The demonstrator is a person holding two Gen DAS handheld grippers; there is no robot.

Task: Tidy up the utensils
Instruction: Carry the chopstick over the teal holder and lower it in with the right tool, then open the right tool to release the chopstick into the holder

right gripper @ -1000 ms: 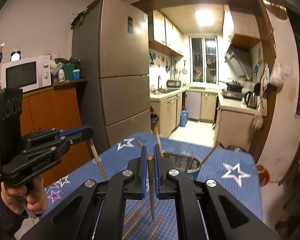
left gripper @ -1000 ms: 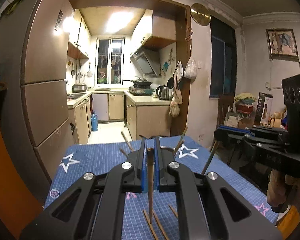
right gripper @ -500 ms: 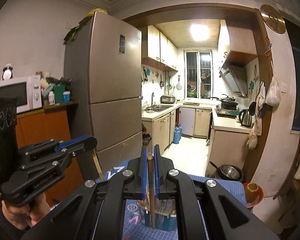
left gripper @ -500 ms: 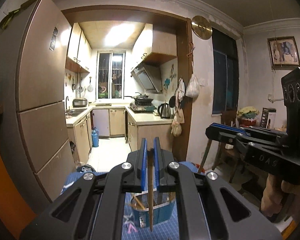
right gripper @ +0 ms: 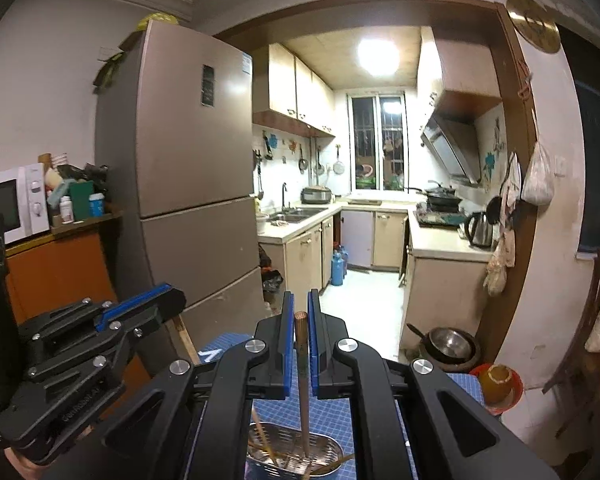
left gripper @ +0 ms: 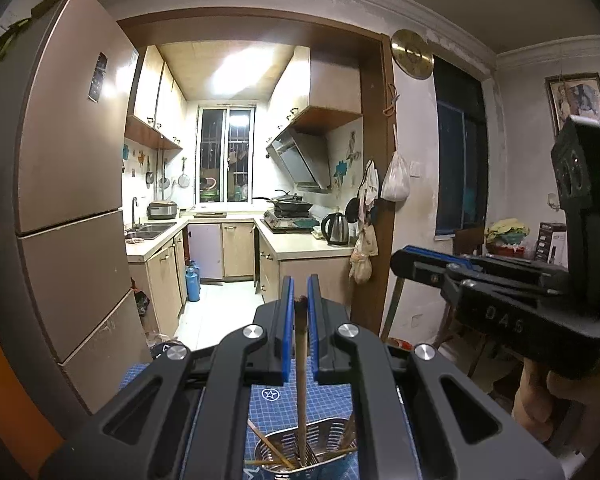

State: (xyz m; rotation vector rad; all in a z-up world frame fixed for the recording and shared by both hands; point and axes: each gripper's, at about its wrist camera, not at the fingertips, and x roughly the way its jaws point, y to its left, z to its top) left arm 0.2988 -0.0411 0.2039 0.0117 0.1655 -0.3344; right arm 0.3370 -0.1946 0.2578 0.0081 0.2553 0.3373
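Both grippers clamp a chopstick upright: the left gripper (left gripper: 298,308) grasps a dark chopstick (left gripper: 301,380), the right gripper (right gripper: 299,320) a lighter chopstick (right gripper: 303,392). Each stick's lower end dips into the perforated metal holder (left gripper: 324,446) on the blue grid mat (left gripper: 268,400), among other chopsticks leaning inside.

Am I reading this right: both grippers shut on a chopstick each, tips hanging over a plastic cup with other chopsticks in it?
Not quite. The container is a perforated metal utensil holder, not a plastic cup; both wrist views show it. The rest holds: the left gripper and right gripper are each shut on a chopstick, tips down in the holder among other chopsticks.
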